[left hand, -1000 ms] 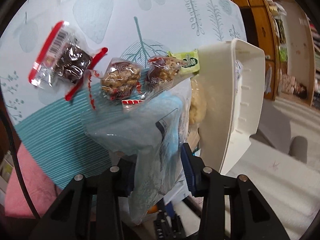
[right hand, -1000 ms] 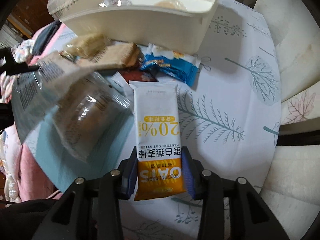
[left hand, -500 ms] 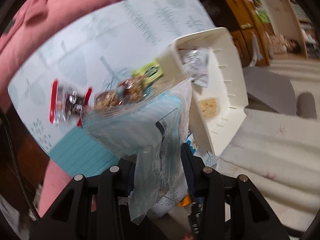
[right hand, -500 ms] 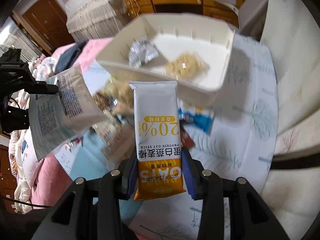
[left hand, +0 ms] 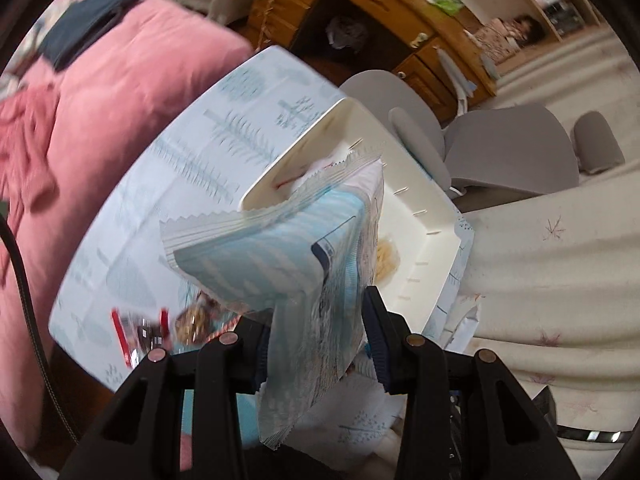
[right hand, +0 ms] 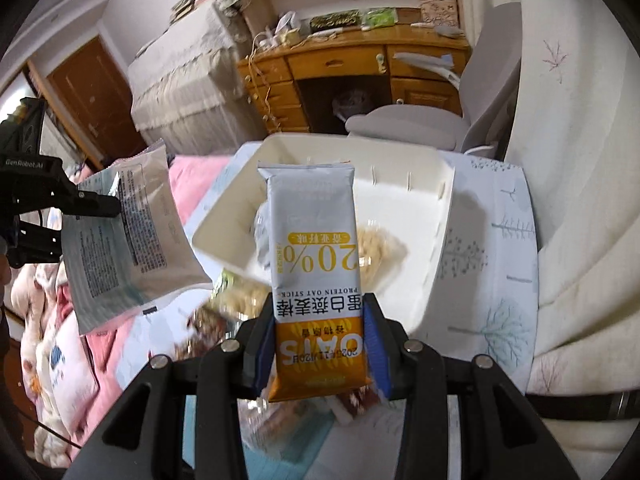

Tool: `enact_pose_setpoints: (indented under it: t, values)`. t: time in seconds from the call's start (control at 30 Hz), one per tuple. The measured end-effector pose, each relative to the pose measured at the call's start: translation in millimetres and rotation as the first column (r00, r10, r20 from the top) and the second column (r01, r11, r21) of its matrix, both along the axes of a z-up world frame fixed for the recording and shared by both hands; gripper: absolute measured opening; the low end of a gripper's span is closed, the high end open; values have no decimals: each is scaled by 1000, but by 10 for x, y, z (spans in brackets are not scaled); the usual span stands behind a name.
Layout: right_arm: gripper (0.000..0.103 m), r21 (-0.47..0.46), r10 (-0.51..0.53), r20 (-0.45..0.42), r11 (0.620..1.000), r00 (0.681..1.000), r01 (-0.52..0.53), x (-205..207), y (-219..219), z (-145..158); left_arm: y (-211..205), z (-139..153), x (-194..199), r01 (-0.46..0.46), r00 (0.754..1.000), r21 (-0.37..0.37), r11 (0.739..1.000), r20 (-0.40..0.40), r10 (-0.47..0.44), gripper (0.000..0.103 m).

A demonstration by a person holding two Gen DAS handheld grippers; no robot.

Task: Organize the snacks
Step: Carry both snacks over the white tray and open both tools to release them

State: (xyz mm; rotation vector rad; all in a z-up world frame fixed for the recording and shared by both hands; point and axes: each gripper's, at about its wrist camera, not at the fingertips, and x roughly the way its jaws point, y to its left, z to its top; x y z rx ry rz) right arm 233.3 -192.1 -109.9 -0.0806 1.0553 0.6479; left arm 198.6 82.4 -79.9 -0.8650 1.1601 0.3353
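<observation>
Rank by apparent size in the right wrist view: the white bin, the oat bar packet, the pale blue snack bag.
1. white bin
2. oat bar packet and pale blue snack bag: similar; the packet sits nearest the camera, so unranked.

Beyond my table I see a wooden desk [right hand: 348, 68] with drawers, its top crowded with small clutter too blurred to name. A grey chair [right hand: 448, 120] stands just in front of it. To my left lies pink bedding [left hand: 100, 100] with a dark folded cloth [left hand: 88, 40] on it. A brown door [right hand: 92, 96] stands far left, beside furniture draped in a pale cover [right hand: 188, 80]
</observation>
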Motion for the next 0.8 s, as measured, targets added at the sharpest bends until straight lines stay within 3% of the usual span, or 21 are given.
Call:
enact_pose_setpoints:
  t: [0.37,0.4,0.43,0.5,0.57,0.8]
  values:
    - [42,33,-116,-4,993,993,116,482,100,5,-206,-49,827,204,976,71,976,62,-209,40]
    - [42,34,-124,-4,992,992,124,515,103,-1,-237,-61,890,219,972,75,973,73,-225,43]
    - [44,33,-132,-10,991,991,132,548,106,-17,-258,-60,918,230,968,84,970,79,-236,59]
    - [55,21,-151,-29,988,988,152,595,100,-66,-315,-13,955,244,962,141,959,89,-258,81]
    - [65,23,-173,-45,984,984,174,594,73,-106,-365,47,948,262,953,193,946,104,-285,81]
    - [66,29,-194,-97,980,976,198,492,-22,-209,-380,28,759,255,959,203,945,73,-274,81]
